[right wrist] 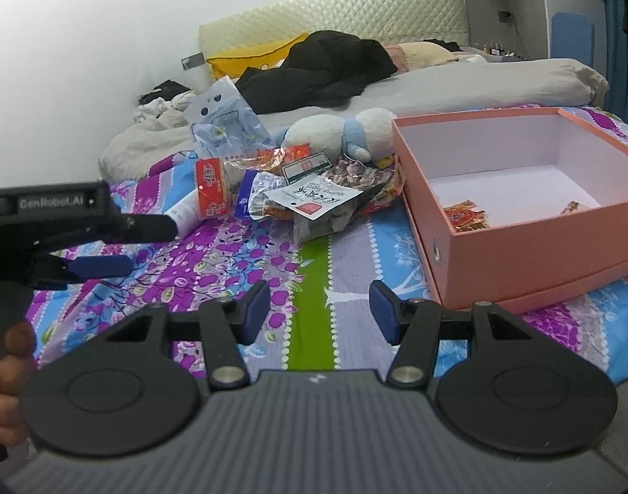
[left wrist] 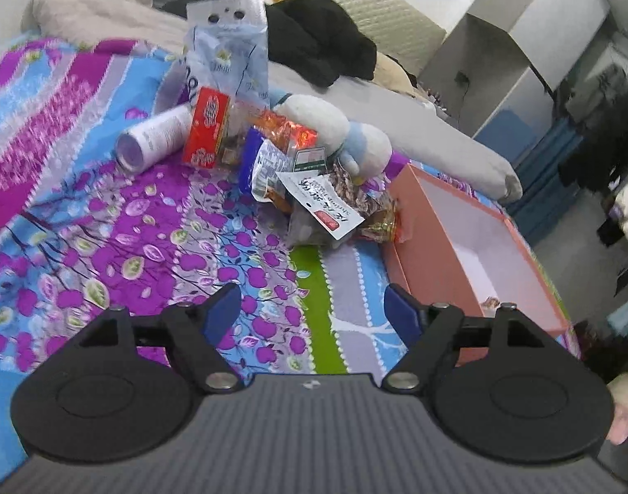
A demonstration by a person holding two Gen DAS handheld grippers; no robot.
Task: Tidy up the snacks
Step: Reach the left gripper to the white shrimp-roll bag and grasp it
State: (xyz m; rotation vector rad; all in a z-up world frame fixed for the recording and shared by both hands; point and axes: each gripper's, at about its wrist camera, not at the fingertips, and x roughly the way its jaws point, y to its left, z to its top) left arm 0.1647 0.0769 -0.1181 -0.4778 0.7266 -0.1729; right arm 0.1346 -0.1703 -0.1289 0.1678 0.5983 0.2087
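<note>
A: Left wrist view first. What is the surface?

B: A bed under a floral bedsheet (left wrist: 157, 222) in purple, blue and a green stripe. The left gripper (left wrist: 314, 308) hangs above it, jaws spread apart with only sheet between them.

A: And the snacks?

B: A snack pile (left wrist: 289, 173) lies mid-bed: a red packet (left wrist: 207, 131), a white-labelled clear bag (left wrist: 322, 206), and a tall pale blue bag (left wrist: 227, 53) standing behind. A white cylinder (left wrist: 157, 140) lies on its side just left of the red packet. A plush toy (left wrist: 338, 131) sits against the pile's far side.

A: The box?

B: The pink box (left wrist: 429, 263) is open, just right of the pile; its near corner is cut off behind the gripper's linkage. Most packet print is too blurred to read.

A: Right wrist view?

B: Same bed against a white wall, padded headboard (right wrist: 330, 12), yellow pillow (right wrist: 252, 57), black clothing (right wrist: 322, 66) heaped on a grey duvet (right wrist: 478, 78). The right gripper (right wrist: 319, 308) is parted over the sheet, nothing between its pads.

A: Anything in the box here?

B: The pink box (right wrist: 532, 255) holds a small orange packet (right wrist: 464, 216); another scrap by the far wall is too small to name. The left gripper (right wrist: 104, 267) enters from the left edge, its body cropped, a hand (right wrist: 5, 354) partly visible.
</note>
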